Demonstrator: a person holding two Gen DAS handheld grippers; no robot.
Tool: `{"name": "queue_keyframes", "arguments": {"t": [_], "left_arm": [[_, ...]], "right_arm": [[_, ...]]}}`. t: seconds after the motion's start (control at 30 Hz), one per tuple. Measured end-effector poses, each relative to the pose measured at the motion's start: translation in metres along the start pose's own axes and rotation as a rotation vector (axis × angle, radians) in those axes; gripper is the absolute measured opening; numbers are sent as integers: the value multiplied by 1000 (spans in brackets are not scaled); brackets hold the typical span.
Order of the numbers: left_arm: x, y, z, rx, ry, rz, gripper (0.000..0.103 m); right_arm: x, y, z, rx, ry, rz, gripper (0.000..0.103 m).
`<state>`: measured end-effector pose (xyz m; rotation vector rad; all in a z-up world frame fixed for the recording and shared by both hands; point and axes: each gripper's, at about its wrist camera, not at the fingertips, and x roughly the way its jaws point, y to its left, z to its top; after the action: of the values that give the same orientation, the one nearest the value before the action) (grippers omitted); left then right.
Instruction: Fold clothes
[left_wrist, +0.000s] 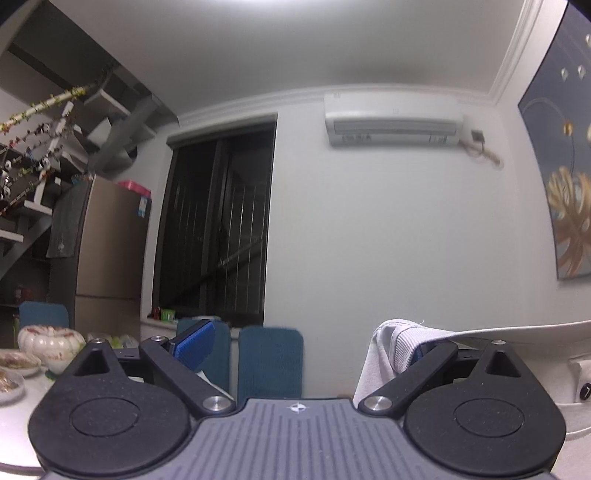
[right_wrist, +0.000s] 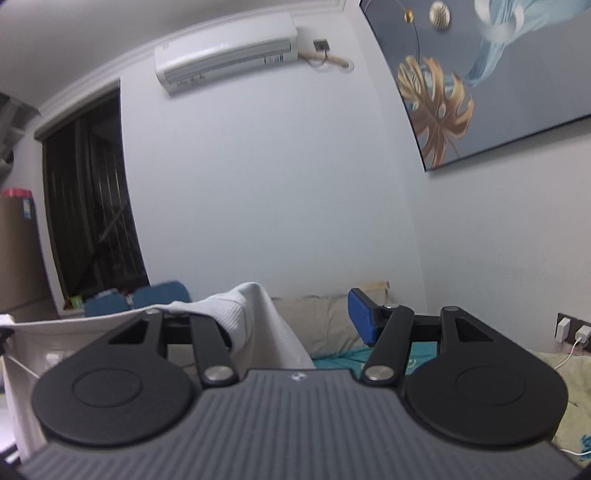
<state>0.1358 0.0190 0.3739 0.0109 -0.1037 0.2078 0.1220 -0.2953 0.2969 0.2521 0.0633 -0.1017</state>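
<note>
Left wrist view: the left claw (left_wrist: 295, 343) is spread wide, its blue pad (left_wrist: 194, 341) bare on 1 side, while the other finger is draped by a white ribbed garment (left_wrist: 391, 345). The cloth hangs over that finger rather than being pinched, and a taut white edge runs off to the right. Both claws point up toward the wall, above the surface (left_wrist: 14, 417) with its dishes.

Right wrist view: the right claw (right_wrist: 295, 317) is likewise spread, 1 finger hooked under the same garment (right_wrist: 236, 314), its other blue pad (right_wrist: 360, 314) free. The cloth sags between the 2 tools.

My judgement: with the garment only hooked, keep both claws level and evenly apart so the edge stays taut; tilting either finger down could let it slide off.
</note>
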Motion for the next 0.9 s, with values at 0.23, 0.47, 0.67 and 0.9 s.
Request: {"name": "queue_keyframes", "arguments": {"t": [0.23, 0.47, 0.67, 0.9], "left_arm": [[159, -33, -118, 13, 149, -20, 101], [311, -80, -300, 36, 294, -43, 102], [370, -117, -444, 139, 478, -97, 102], [440, -160, -611, 259, 691, -161, 99]], "right_arm": [[171, -17, -98, -16, 113, -50, 66], [337, -41, -228, -42, 212, -86, 69], [458, -72, -361, -70, 352, -119, 68], [528, -100, -448, -46, 573, -130, 69]]}}
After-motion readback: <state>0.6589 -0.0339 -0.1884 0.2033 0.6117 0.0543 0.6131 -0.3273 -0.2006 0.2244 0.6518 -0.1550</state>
